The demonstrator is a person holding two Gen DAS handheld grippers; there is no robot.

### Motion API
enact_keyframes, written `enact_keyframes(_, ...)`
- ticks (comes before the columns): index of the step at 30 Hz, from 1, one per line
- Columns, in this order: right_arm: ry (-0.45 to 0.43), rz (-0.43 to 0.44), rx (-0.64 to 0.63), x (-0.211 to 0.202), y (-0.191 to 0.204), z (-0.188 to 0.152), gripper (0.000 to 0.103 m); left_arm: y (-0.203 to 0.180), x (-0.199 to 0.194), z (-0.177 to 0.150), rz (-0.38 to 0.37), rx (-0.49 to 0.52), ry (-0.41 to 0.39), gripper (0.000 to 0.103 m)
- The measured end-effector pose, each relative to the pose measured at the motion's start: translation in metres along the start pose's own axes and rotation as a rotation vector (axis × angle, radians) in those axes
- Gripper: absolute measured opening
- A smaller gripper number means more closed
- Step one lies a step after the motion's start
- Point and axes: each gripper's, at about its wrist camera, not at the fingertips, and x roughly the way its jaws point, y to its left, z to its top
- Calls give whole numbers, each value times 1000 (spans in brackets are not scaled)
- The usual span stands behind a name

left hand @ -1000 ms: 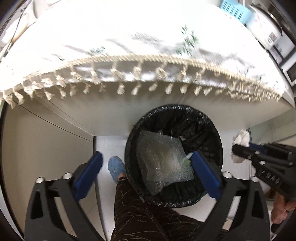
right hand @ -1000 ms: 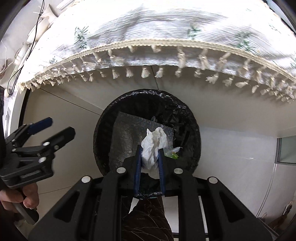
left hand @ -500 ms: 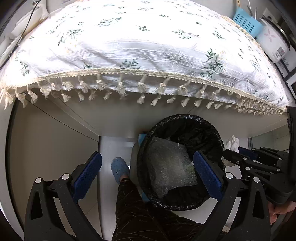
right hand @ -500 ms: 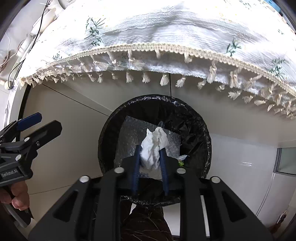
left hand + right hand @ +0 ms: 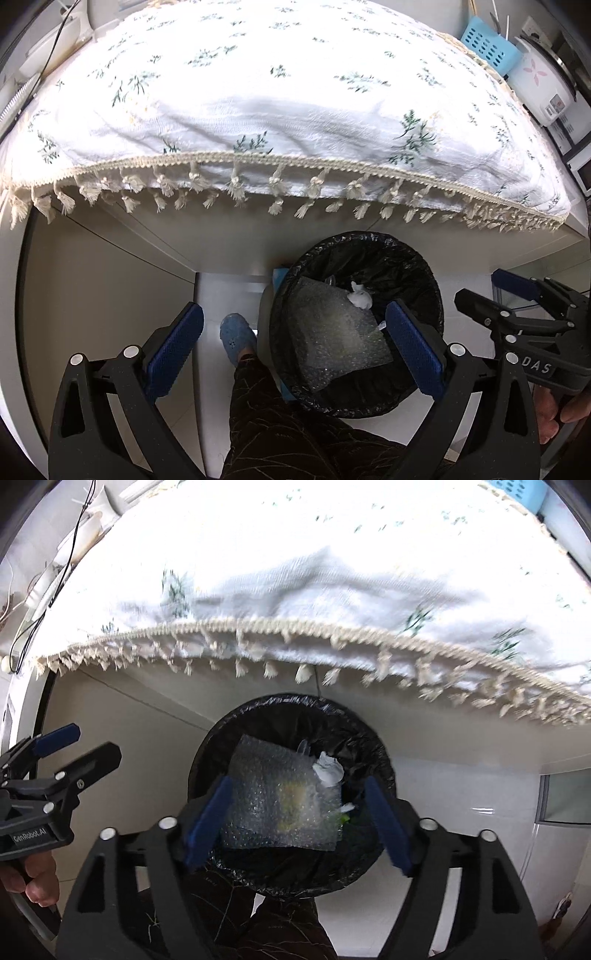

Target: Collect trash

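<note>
Since a second ago the crumpled white tissue (image 5: 328, 769) has left the right claw (image 5: 297, 821), which then pinched it between its blue pads; now those pads are spreading apart with nothing between them, and the tissue lies inside the trash bin (image 5: 384, 775), on the far edge of a sheet of bubble wrap (image 5: 269, 805) and against the black liner. From the left wrist view the same tissue (image 5: 359, 298) shows as a small white lump within the bin (image 5: 434, 295), clear of both claws.

The left claw (image 5: 295, 352) hangs released, its pads wide apart and empty, beside the bin and above the person's leg and blue slipper (image 5: 236, 338).

So this piece of trash looks delivered. The bin, which stands on the floor just in front of the desk (image 5: 280, 92), already holds the bubble wrap, the tissue and a scrap of something green with a bit of white near the right side of the liner.

As for what is left: the flowered cloth on the desk shows no loose litter in the part visible here, though its far edges are washed out in the right wrist view. A blue basket (image 5: 487, 46) and a white cooker (image 5: 543, 86) stand at the far right corner; they seem to be household things, not trash. The collecting may well be near its end.
</note>
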Motion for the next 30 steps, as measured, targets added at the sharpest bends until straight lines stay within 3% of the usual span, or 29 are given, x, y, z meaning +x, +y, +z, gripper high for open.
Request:
enact_keyframes(5, -63, -30, 28, -32, -7, 7, 89, 0, -23, 8, 5, -9, -19, 97)
enact_keyframes(11, -165, -57, 70, -81, -16, 22, 95, 3, -62, 25, -23, -30, -67, 97)
enact_keyframes(21, -314, -106, 91, -172, -15, 52, 95, 11, -131, 62, -23, -45, -142, 97)
enact_keyframes(30, -341, -142, 97, -195, -9, 64, 95, 26, -152, 82, -11, -42, -169, 97)
